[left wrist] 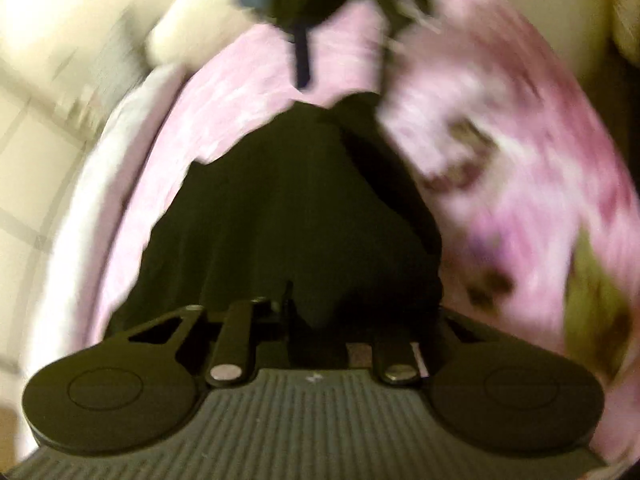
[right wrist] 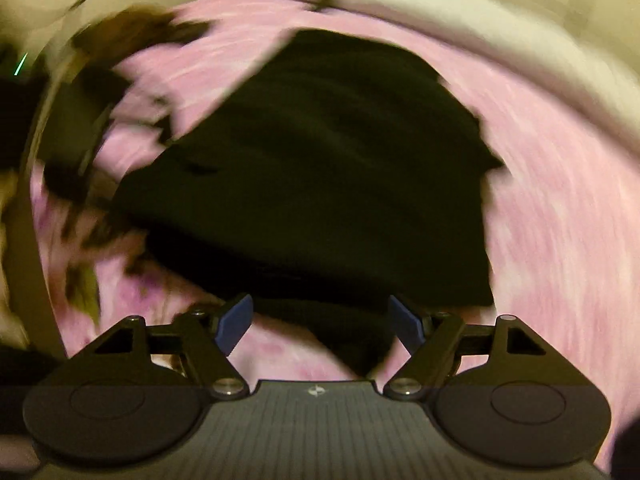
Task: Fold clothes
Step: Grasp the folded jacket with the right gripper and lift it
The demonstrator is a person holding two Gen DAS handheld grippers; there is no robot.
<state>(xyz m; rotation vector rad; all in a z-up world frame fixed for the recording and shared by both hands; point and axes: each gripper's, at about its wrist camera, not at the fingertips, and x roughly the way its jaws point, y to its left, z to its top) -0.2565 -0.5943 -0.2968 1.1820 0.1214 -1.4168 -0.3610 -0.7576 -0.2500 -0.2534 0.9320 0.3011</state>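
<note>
On a pink floral bedcover [right wrist: 552, 208]: one black garment [right wrist: 320, 168], spread flat, edges uneven. Both views heavily blurred.

Left gripper [left wrist: 316, 308]: jaws drawn close together, black cloth bunched between and over the fingertips; appears to pinch the garment's near edge.

Right gripper [right wrist: 320, 324]: blue-tipped fingers [right wrist: 236, 322] spread wide, poised above the garment's near corner, nothing clamped.

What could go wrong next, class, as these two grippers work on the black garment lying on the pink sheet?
1. The left gripper looks shut on the black garment; it may pinch the pink sheet too.
2. The right gripper's jaws stand open over the hem, so that side could sag and fold crooked.
</note>
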